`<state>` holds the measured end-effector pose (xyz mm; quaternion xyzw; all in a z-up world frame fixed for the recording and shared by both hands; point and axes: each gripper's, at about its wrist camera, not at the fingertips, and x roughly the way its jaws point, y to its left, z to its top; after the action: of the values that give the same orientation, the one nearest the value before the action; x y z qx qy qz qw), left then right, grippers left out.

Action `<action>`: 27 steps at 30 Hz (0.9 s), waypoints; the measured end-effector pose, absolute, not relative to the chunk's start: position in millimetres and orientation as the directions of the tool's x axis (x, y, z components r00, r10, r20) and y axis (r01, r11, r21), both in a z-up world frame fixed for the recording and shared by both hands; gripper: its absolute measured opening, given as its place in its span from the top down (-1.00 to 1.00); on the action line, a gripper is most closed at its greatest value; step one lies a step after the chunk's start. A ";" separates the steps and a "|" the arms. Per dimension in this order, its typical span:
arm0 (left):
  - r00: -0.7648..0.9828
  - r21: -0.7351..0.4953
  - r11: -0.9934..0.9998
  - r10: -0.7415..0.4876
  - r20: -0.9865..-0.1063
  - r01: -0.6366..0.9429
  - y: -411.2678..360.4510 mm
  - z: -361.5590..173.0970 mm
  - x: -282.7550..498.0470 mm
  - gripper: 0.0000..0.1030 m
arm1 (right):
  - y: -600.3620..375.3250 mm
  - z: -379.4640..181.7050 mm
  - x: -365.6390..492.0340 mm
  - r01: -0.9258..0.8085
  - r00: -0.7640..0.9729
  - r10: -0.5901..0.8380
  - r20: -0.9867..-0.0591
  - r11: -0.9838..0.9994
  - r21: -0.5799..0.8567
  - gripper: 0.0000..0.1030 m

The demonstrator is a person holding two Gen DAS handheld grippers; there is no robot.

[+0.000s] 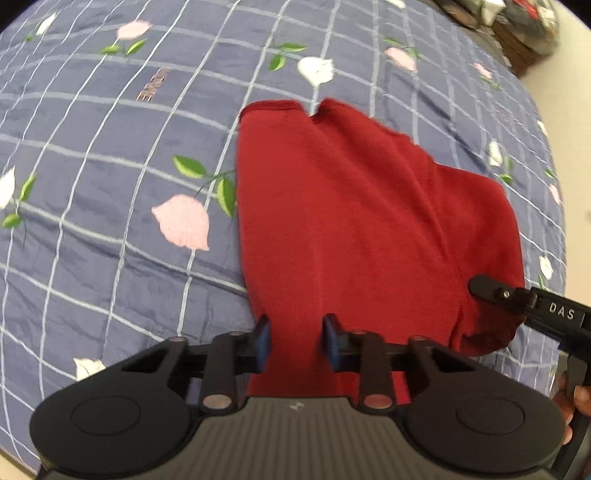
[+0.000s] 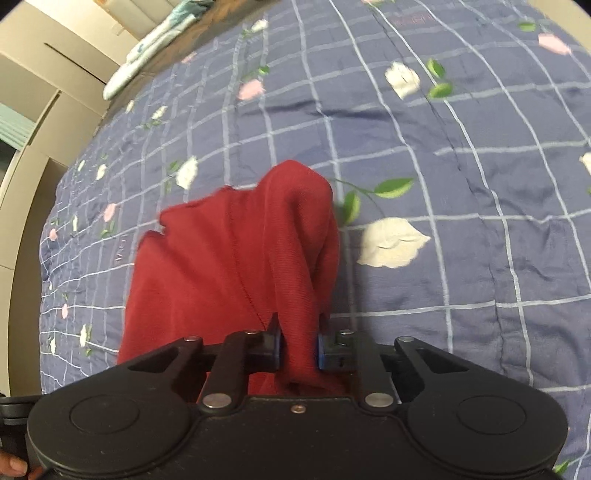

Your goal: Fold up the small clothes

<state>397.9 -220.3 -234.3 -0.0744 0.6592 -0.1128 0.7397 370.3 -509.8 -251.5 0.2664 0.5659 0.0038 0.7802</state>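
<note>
A dark red knit garment (image 1: 351, 206) lies stretched over the blue bedspread, its far end reaching away from me. My left gripper (image 1: 297, 341) holds the garment's near edge, and red cloth fills the gap between the blue pads. At the right of the left wrist view, the black right gripper (image 1: 491, 291) sits at the garment's near right corner. In the right wrist view, my right gripper (image 2: 298, 350) is shut on a bunched fold of the red garment (image 2: 221, 258), which rises in a ridge ahead of it.
The blue checked bedspread (image 1: 110, 147) with pink and white flowers fills both views. Pale cupboard doors (image 2: 33, 122) and a folded light cloth (image 2: 147, 51) stand beyond the bed's far left. Dark clutter (image 1: 517, 22) lies past the far right corner. A hand (image 1: 580, 398) holds the right gripper.
</note>
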 end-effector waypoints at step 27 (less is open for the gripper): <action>0.187 -0.199 0.978 -0.206 -0.961 0.056 -27.6 -197.5 379.2 0.49 | -292.2 -202.2 356.2 0.161 0.375 0.315 -0.872 0.904 0.396 0.67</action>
<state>379.2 -27.6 -197.5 -0.0594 0.6318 -0.0851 0.7681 356.2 -292.2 -202.2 0.2137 0.5568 0.0480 0.8012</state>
